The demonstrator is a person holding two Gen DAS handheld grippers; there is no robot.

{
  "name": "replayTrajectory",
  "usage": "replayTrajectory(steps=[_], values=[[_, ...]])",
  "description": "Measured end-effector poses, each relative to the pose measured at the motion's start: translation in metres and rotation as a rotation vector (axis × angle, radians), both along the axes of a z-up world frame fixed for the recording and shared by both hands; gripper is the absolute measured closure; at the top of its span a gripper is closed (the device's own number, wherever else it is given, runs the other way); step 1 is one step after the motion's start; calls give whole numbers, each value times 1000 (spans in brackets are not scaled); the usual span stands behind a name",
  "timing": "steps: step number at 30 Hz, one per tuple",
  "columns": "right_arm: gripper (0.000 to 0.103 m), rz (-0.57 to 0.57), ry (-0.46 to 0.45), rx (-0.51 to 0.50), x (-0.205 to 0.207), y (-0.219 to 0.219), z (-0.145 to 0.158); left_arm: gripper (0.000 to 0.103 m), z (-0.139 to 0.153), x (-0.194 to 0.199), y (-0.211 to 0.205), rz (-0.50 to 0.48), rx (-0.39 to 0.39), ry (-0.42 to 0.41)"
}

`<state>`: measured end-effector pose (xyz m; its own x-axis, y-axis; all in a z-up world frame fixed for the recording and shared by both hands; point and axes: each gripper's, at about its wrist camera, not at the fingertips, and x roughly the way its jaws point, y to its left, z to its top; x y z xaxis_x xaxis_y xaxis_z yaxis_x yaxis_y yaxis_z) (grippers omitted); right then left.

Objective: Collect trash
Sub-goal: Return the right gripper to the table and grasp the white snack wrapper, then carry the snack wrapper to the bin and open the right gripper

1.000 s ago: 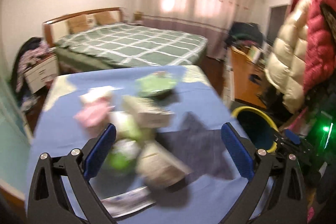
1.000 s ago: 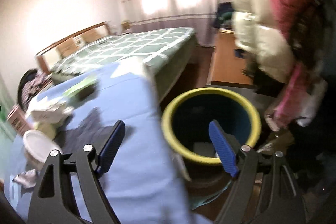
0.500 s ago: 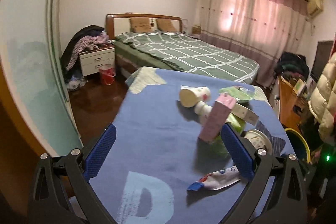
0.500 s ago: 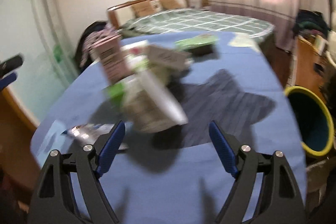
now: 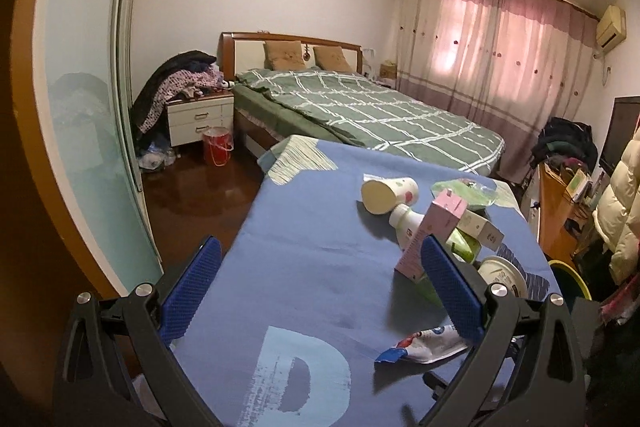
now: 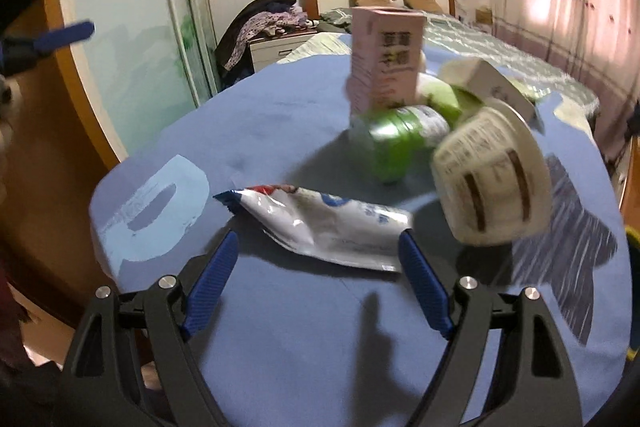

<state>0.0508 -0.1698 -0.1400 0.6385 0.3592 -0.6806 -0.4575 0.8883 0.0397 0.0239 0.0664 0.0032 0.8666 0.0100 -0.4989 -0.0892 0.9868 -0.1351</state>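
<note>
Blue cloth covers the table, and the trash lies in a loose heap toward its far right side. Nearest the right gripper is a crinkled foil wrapper, lying flat just beyond the fingertips. Behind it stand a pink carton, a green bottle on its side and a tipped white tub. The right gripper's fingers are spread wide with nothing between them. The left gripper is likewise spread and empty, held over bare cloth at the near left of the table.

Judged step: approach to the next item, most likely the wrapper. The next move calls for the right gripper to go lower and forward so the pads straddle the thin foil, then pinch it; being flat, it may slide rather than lift.

The left wrist view alone shows a paper cup lying on its side at the far end of the heap, and the yellow rim of a bin beyond the table's right edge. The right wrist view alone shows the wrapper in full and the print on the tub, though blurred.
</note>
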Motion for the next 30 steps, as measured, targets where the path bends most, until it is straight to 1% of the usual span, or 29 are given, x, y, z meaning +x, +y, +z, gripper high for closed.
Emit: replayTrajectory(steps=[2, 4, 9, 13, 15, 18, 19, 20, 21, 23, 24, 27, 30], values=[[25, 19, -13, -34, 2, 8, -1, 5, 0, -1, 2, 0, -8, 0], [25, 39, -14, -67, 12, 13, -5, 5, -1, -1, 3, -1, -14, 5], [25, 67, 7, -125, 22, 32, -11, 5, -6, 2, 0, -19, -26, 24], [25, 39, 7, -183, 33, 40, -13, 5, -9, 4, -4, -25, -30, 27], [26, 31, 21, -200, 42, 42, -15, 5, -10, 4, -5, -27, -28, 29], [45, 43, 47, -185, 51, 43, -15, 5, -11, 3, -5, -26, -30, 29], [60, 53, 63, -166, 53, 42, -15, 5, -11, 3, -5, -26, -32, 30], [67, 61, 78, -148, 54, 41, -15, 5, -12, 4, -5, -25, -33, 32], [69, 68, 88, -128, 55, 41, -14, 5, -12, 5, -5, -24, -34, 33], [81, 75, 103, -86, 56, 37, -12, 5, -14, 7, -6, -24, -35, 37], [94, 79, 112, -68, 57, 34, -11, 5, -15, 8, -6, -24, -36, 39], [95, 78, 145, 19, 58, 23, -4, 5, -17, 9, -8, -23, -38, 45], [95, 71, 121, 72, 54, 11, 10, 5, -19, 10, -10, -23, -37, 46]])
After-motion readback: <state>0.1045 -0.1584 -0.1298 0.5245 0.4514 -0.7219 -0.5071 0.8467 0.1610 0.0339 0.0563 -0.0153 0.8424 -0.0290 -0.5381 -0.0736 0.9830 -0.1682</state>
